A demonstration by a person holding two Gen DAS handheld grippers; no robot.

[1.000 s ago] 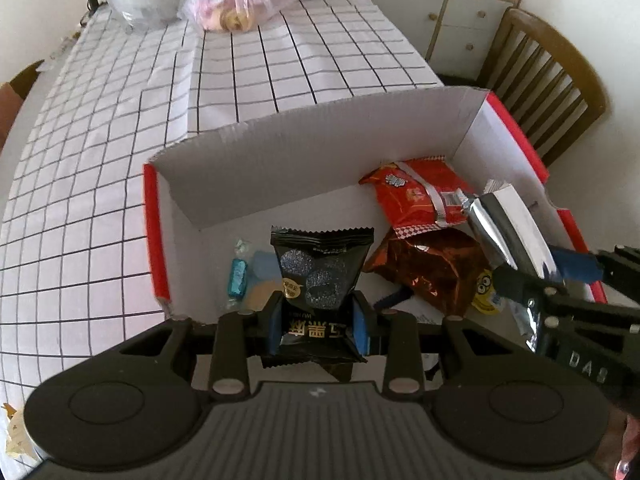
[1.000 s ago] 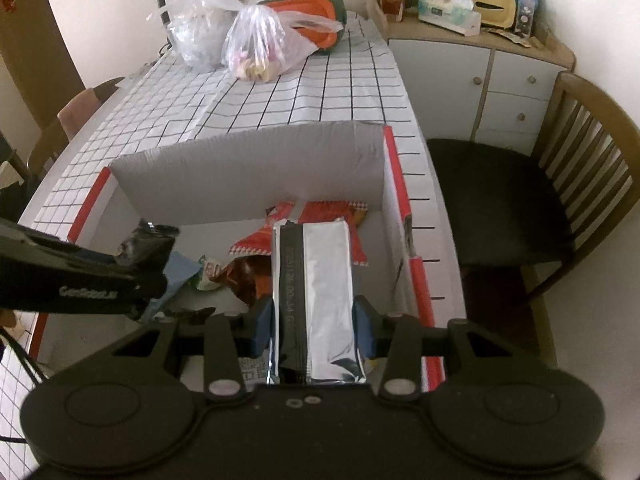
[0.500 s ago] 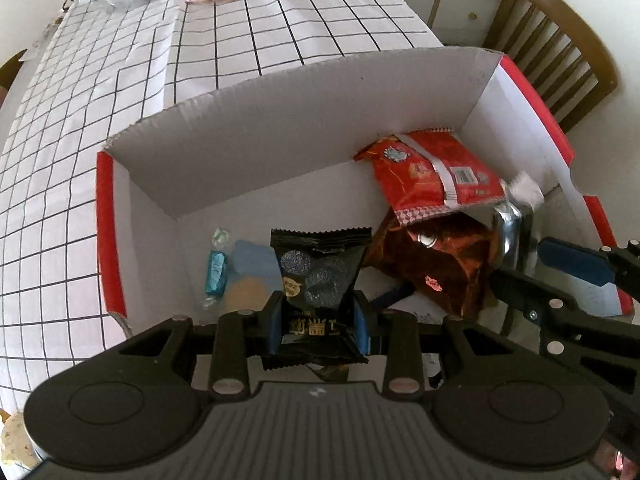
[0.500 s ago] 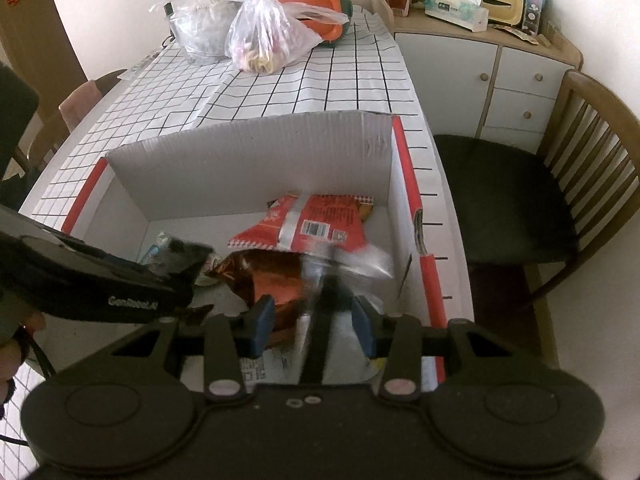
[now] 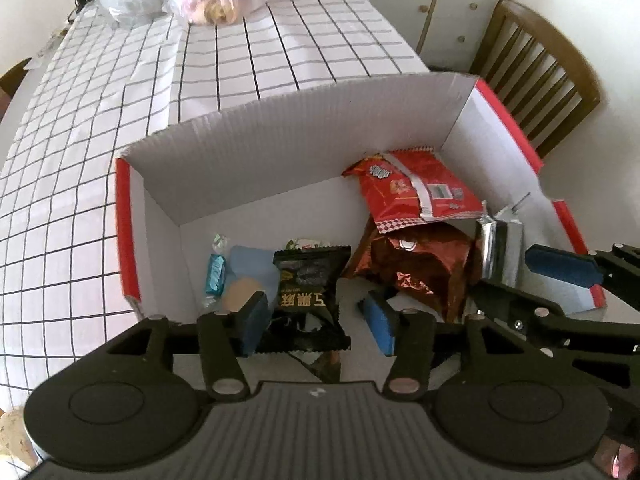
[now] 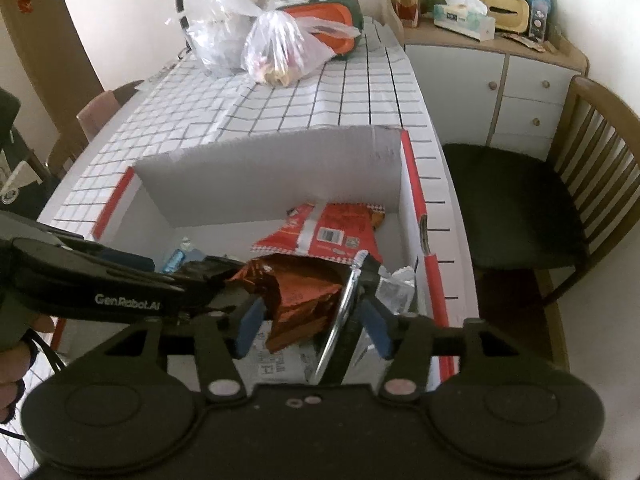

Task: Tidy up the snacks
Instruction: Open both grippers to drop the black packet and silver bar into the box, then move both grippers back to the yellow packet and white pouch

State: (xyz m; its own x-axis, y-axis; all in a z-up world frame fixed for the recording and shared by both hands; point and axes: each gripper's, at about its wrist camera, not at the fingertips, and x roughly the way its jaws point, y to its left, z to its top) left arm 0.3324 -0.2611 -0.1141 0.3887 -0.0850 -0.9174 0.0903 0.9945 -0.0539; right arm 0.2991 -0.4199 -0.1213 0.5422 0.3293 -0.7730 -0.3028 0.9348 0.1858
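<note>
A white cardboard box with red edges [image 5: 280, 160] stands on the checked table. My left gripper [image 5: 316, 322] hangs over its near side, jaws opening. A black snack packet [image 5: 308, 292] lies between them against the left pad, clear of the right pad. My right gripper [image 6: 312, 324] is over the box's right end, jaws also opening. A silver foil packet [image 6: 344, 308] stands on edge between them, leaning near the right pad and not squeezed. The silver packet [image 5: 500, 248] also shows beside a blue pad [image 5: 560, 266] of the right gripper.
In the box lie a red chip bag [image 5: 412, 188], a brown foil bag [image 5: 416, 264], a blue candy [image 5: 214, 270] and a pale blue packet [image 5: 250, 272]. Plastic bags [image 6: 280, 52] sit at the table's far end. A wooden chair [image 6: 516, 200] stands right of the box.
Both pairs of jaws have spread apart. The black packet is no longer clamped. The silver packet has turned from flat to edge-on and has come free of the right pads.
</note>
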